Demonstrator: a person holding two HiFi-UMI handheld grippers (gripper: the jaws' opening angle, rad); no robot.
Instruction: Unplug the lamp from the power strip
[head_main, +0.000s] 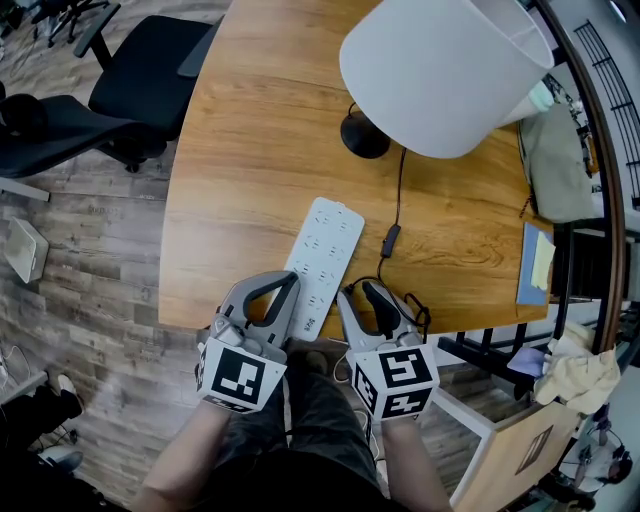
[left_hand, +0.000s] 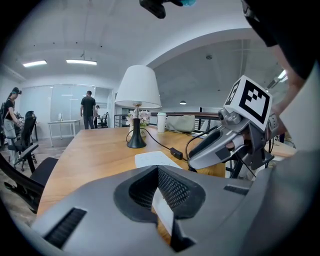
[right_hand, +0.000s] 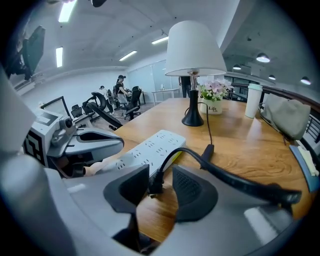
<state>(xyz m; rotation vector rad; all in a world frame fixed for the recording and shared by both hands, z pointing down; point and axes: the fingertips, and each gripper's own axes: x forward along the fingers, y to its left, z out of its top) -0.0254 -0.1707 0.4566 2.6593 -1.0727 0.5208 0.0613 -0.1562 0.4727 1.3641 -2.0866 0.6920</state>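
Observation:
A white power strip (head_main: 325, 250) lies on the wooden table (head_main: 250, 150), its near end at the front edge. The lamp, with white shade (head_main: 445, 70) and black base (head_main: 364, 135), stands behind it. Its black cord runs past an inline switch (head_main: 391, 240) to the black plug (right_hand: 156, 184). That plug is out of the strip and sits between the jaws of my right gripper (right_hand: 161, 187), next to the left pad and with a gap to the right pad. My left gripper (head_main: 285, 285) is shut, its tips at the strip's near left corner.
Black office chairs (head_main: 150, 60) stand off the table's far left. A grey bag (head_main: 555, 160) and a blue notebook (head_main: 535, 262) sit along the table's right edge. A flower pot (right_hand: 212, 100) and a cup (right_hand: 252, 100) stand near the lamp. People stand far back in the room.

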